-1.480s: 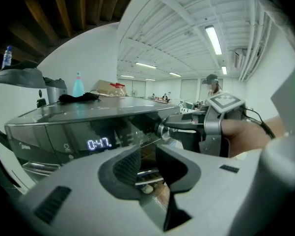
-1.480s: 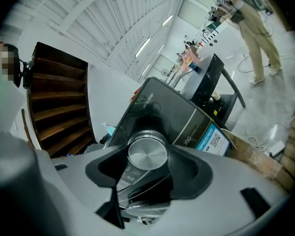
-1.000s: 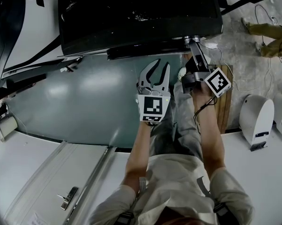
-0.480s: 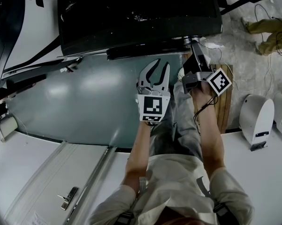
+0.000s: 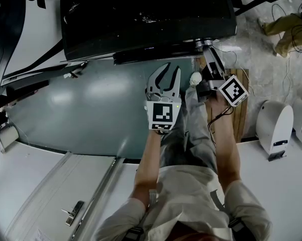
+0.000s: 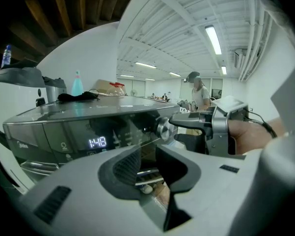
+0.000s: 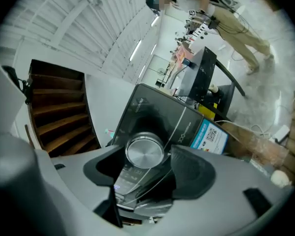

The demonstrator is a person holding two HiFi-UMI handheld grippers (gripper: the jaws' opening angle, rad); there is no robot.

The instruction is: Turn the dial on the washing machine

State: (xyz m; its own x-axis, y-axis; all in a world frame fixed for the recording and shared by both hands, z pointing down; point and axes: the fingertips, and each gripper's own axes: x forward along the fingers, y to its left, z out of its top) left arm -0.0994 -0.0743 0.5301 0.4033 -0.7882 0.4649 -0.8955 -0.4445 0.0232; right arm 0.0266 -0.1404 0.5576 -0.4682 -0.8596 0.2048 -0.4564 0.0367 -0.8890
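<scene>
The washing machine [image 5: 140, 19] is dark and seen from above in the head view. Its round metal dial [image 7: 145, 151] sits on the glossy control panel [image 7: 157, 112]. The dial [image 6: 164, 128] also shows in the left gripper view, beside a lit display. My right gripper [image 7: 149, 156] straddles the dial. Its jaws are opening, and a gap shows at the right pad. In the head view the right gripper [image 5: 206, 51] reaches the machine's front right corner. My left gripper [image 5: 166, 72] hangs open in front of the panel, holding nothing.
A teal floor [image 5: 80, 104] lies in front of the machine. A white appliance [image 5: 274, 127] stands at the right and a wooden board [image 5: 241, 109] under my right arm. A person in khaki trousers [image 5: 286, 31] is at the far right. A blue bottle [image 6: 77, 84] stands on the machine's top.
The right gripper's jaws have widened round the dial and its marker cube has shifted slightly. The left gripper has stayed where it was.
</scene>
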